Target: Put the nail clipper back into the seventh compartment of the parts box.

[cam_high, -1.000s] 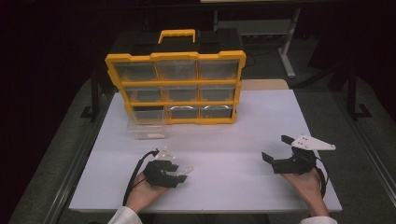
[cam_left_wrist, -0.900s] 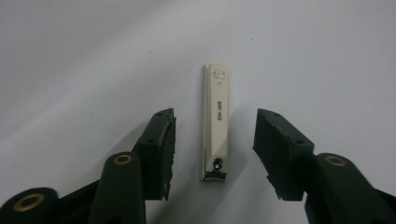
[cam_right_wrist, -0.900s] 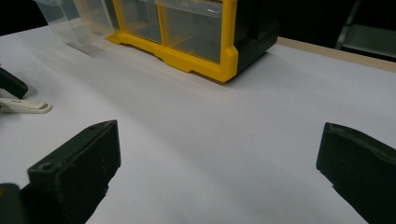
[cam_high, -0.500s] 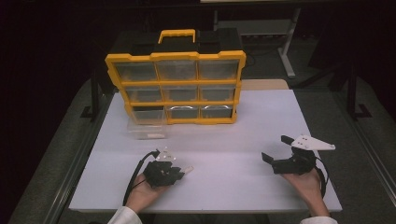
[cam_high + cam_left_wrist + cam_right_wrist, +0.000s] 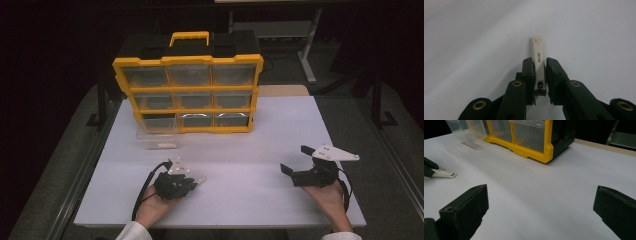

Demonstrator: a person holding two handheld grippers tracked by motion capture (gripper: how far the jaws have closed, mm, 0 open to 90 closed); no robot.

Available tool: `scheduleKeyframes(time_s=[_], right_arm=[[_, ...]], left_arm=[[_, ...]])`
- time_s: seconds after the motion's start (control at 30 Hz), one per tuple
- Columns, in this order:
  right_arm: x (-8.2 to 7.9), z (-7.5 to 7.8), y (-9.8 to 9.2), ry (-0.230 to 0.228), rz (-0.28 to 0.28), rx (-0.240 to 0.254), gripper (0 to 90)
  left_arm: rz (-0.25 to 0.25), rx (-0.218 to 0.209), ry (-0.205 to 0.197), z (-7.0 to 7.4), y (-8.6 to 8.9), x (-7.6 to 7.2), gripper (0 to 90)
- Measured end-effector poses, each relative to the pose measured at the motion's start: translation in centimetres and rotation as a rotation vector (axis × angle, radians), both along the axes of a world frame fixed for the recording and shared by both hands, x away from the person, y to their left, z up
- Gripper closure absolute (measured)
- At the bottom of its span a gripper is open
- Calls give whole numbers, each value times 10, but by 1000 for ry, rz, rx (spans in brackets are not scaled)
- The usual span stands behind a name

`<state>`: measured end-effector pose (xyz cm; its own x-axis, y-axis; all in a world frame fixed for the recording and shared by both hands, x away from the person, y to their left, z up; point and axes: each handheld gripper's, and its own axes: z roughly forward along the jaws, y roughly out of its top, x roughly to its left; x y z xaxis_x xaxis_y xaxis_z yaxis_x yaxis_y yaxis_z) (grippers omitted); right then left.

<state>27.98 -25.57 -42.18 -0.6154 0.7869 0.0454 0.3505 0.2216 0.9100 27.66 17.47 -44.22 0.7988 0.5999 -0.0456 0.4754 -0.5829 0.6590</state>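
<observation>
Now clamped by left gripper (image 5: 539, 71) at hinge end: nail clipper (image 5: 538, 51), light, stiff, slippery; right gripper (image 5: 541, 212) spread, empty.

The desk (image 5: 260, 150) top looks like smooth matt white laminate. The nail clipper (image 5: 538, 56) has a cream, slightly glossy plastic-looking cover – metal underneath near the pin. The left gripper (image 5: 539, 72) is matt black plastic with brassy rivets. The organizer (image 5: 187, 95) – glossy yellow plastic frame, clear shiny drawers.
</observation>
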Motion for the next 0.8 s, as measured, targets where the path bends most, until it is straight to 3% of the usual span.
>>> scheduleKeyframes(time_s=[0.2, 0.43, 0.57, 0.8], right_arm=[[0, 0, 1, 2, 3, -1, 0], [0, -1, 0, 2, 2, 1, 0], [0, -1, 1, 4, 3, 0, 0], [0, -1, 0, 4, 1, -1, 0]], left_arm=[[-23, -12, 26, 3, 1, 1, 779], [-29, -27, 19, 11, 2, 3, 781], [-33, -44, 38, 14, 5, 6, 782], [-29, -64, 18, 22, 8, 7, 783]])
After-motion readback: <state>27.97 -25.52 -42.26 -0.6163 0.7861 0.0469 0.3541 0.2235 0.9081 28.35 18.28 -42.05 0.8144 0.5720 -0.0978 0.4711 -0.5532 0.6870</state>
